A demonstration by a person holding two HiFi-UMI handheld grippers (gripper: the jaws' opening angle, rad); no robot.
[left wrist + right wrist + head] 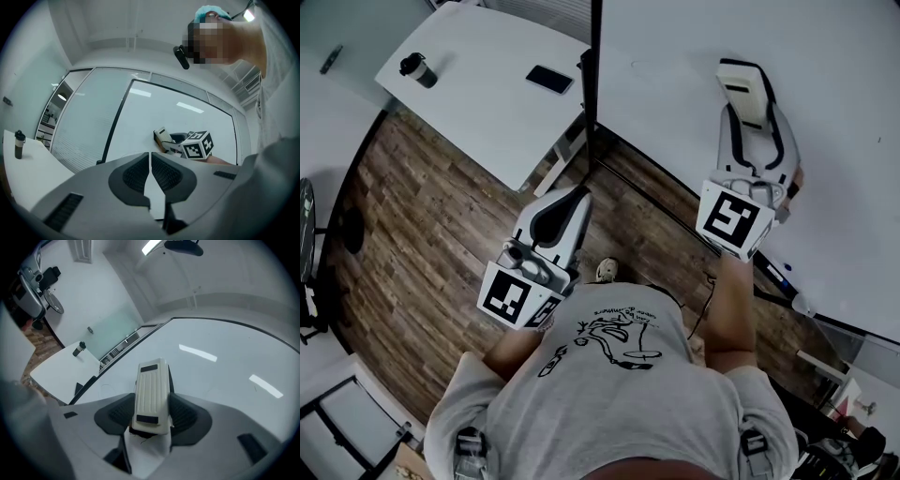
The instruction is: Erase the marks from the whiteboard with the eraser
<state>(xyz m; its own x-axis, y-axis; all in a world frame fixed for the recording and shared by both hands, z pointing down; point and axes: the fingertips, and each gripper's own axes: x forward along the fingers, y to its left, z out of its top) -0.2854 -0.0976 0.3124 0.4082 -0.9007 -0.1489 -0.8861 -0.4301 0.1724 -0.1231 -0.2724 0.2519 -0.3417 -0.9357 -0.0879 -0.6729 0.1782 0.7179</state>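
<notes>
The right gripper [750, 127] has its fingers clenched on the eraser [742, 87], gripping the ribbed white body by its long sides, with the far end pointing at the whiteboard [675, 56]. The eraser is up at the board, not far from its lower edge; whether it touches the surface I cannot tell. The left gripper [570, 199] hangs low by the person's body, its fingers pressed together on nothing.

This looks like the wiping step, either starting or between strokes. Any marks are too faint to place with certainty. The next move probably calls for laying the eraser's dark felt face flat on the board and sweeping with steady pressure.
</notes>
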